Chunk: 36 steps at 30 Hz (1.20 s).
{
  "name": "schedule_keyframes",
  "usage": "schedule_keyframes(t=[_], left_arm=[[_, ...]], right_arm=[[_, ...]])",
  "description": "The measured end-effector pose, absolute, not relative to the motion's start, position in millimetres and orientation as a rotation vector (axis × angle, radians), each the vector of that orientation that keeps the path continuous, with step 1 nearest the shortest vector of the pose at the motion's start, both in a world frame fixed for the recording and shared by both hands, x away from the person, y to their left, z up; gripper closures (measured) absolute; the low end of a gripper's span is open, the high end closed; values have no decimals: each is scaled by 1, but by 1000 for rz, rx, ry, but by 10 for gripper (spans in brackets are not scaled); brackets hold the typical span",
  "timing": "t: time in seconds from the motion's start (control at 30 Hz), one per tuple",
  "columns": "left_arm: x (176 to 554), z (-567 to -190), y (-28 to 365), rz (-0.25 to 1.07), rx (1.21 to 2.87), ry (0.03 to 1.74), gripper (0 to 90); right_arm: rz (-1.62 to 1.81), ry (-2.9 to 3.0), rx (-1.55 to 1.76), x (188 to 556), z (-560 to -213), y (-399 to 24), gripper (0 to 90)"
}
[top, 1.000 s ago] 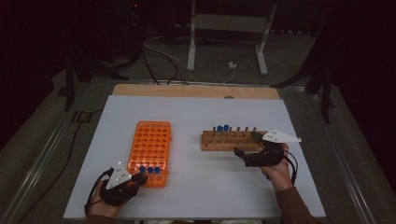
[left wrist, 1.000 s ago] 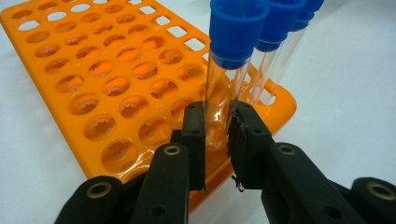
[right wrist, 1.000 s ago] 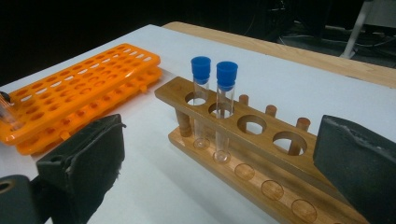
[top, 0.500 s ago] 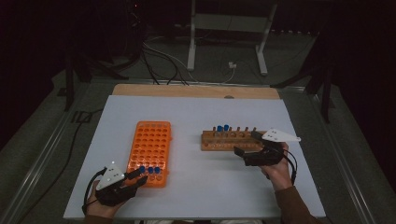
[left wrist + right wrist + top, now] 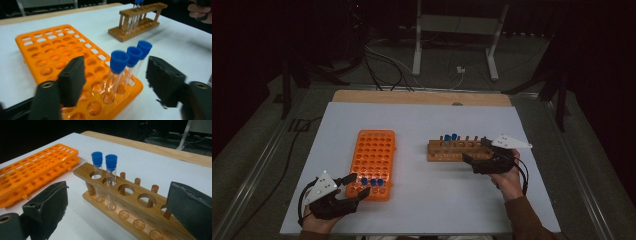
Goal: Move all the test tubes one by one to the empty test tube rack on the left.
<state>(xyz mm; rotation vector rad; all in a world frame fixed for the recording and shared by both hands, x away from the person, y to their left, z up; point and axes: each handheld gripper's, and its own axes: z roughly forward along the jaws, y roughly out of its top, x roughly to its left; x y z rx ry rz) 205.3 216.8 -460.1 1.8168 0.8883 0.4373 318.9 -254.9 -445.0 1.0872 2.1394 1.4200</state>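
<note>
Left gripper view: left tool (image 5: 115,82) just spread, bracketing capped tubes (image 5: 117,72) untouched at orange rack (image 5: 50,50) near corner; right tool (image 5: 120,212) apart.

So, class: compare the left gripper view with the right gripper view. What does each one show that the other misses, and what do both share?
Left gripper view alone: three blue-capped glass tubes standing in the orange plastic rack, with the left gripper open around them. Right gripper view alone: the wooden rack's empty holes seen close, between the open right gripper. Shared: both racks, the white table, and two capped tubes in the wooden rack.
</note>
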Motion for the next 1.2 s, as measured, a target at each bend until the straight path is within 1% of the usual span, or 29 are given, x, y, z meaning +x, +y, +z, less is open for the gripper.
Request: schedule_keyframes(t=[0.07,0.17,0.27,0.33,0.4,0.43,0.5,0.63,0.77,0.9,1.1,1.2], left_arm=[[205,-456,216,466,1802,885,264],[206,-452,217,498,1775,898,189],[209,-448,220,518,1740,928,153],[211,-445,222,542,1729,950,108],[214,-443,223,565,1714,971,84],[216,-442,224,574,1705,984,55],[220,-441,226,598,1689,1012,23],[229,-440,229,619,1659,1059,15],[239,-448,231,615,1660,1097,15],[244,-455,232,613,1672,1127,16],[245,-458,233,613,1676,1141,16],[244,-458,232,610,1683,1139,16]], right_arm=[[1413,2145,1088,322,-446,-253,62],[1385,2163,1077,327,-446,-249,81],[1364,2174,1073,331,-448,-243,117],[1352,2180,1075,334,-450,-240,136],[1343,2186,1078,337,-452,-237,168],[1339,2186,1079,339,-453,-235,192],[1337,2187,1082,341,-455,-233,244],[1332,2187,1072,347,-458,-228,397],[1334,2180,1068,351,-461,-223,538],[1324,2184,1059,355,-465,-219,662],[1333,2177,1042,357,-467,-213,709],[1322,2178,1021,356,-467,-209,758]])
